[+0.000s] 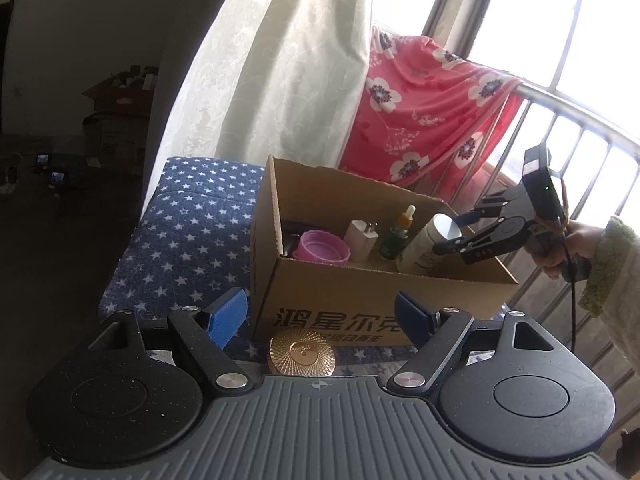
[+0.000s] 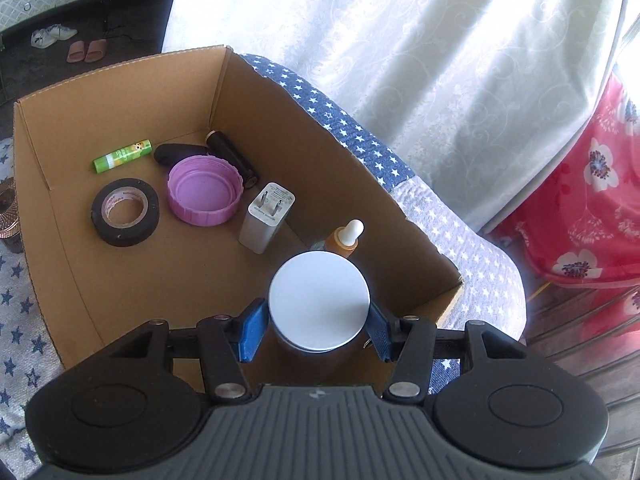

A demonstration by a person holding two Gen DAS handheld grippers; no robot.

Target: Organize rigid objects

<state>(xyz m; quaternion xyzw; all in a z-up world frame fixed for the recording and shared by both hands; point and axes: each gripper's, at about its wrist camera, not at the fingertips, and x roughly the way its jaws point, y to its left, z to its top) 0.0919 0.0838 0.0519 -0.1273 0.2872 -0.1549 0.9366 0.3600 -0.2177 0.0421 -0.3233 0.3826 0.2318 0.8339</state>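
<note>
A cardboard box [image 2: 132, 280] stands on a star-print cushion [image 1: 188, 236]. My right gripper [image 2: 316, 330] is shut on a white-lidded jar [image 2: 319, 301] and holds it upright inside the box's near right corner; it shows in the left wrist view [image 1: 460, 236] too, with the jar [image 1: 430, 246]. In the box lie a pink lid [image 2: 205, 190], a black tape roll [image 2: 125, 212], a white charger [image 2: 266, 218], a dropper bottle [image 2: 347, 238], a green tube [image 2: 123, 155] and a black cylinder [image 2: 234, 156]. My left gripper [image 1: 320, 320] is open above a gold round case [image 1: 302, 352] lying in front of the box [image 1: 380, 292].
A white curtain [image 1: 288, 60] hangs behind the box. A red floral cloth [image 1: 432, 108] drapes over a metal railing [image 1: 576, 120] by the window. Slippers and shoes [image 2: 70, 42] lie on the dark floor to the left.
</note>
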